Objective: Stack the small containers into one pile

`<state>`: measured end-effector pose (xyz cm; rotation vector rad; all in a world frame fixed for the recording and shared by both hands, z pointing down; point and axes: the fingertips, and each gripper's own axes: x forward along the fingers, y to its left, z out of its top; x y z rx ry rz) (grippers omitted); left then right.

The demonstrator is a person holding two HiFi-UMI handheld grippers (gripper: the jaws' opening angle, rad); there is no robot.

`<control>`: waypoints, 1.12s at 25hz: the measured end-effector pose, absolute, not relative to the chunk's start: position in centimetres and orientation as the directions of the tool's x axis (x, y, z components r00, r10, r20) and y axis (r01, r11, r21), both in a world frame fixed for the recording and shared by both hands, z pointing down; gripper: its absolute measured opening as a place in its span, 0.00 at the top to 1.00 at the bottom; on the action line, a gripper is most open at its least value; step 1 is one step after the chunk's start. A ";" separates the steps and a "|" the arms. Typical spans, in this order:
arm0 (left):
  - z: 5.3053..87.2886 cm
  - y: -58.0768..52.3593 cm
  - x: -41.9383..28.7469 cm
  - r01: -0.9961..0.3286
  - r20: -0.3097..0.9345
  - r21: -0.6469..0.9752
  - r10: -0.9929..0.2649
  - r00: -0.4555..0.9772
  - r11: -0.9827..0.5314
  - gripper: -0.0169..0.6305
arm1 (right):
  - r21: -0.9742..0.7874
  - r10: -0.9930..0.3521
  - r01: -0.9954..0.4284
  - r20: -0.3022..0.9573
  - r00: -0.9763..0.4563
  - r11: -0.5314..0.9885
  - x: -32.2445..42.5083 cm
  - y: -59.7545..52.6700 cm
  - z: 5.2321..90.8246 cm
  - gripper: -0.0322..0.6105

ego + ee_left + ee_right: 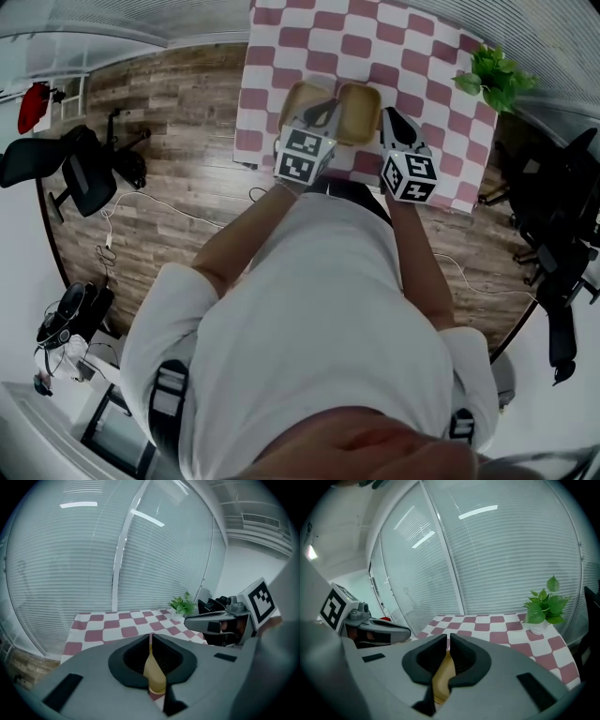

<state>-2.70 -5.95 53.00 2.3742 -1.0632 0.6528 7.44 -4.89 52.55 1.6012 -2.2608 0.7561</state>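
Two shallow tan containers sit side by side near the front edge of the pink-and-white checked table [431, 56]. My left gripper [322, 112] reaches over the left container [302, 99]. In the left gripper view the left gripper [150, 638] is shut on that container's thin tan wall [153, 670]. My right gripper [386, 116] meets the right edge of the right container [358, 114]. In the right gripper view the right gripper [448, 640] is shut on that container's tan rim [443, 677]. Each gripper also shows from the side in the other's view.
A potted green plant [495, 77] stands at the table's far right corner. Black office chairs [80, 169] stand on the wooden floor to the left and to the right [553, 234]. Glass walls with blinds [117, 550] lie behind the table.
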 end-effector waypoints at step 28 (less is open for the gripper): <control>55.7 -5.7 -14.2 -0.879 0.674 0.187 -0.594 0.440 -0.439 0.84 | -0.352 -0.640 -0.812 0.501 -0.583 0.465 -5.0 -6.2 53.8 0.88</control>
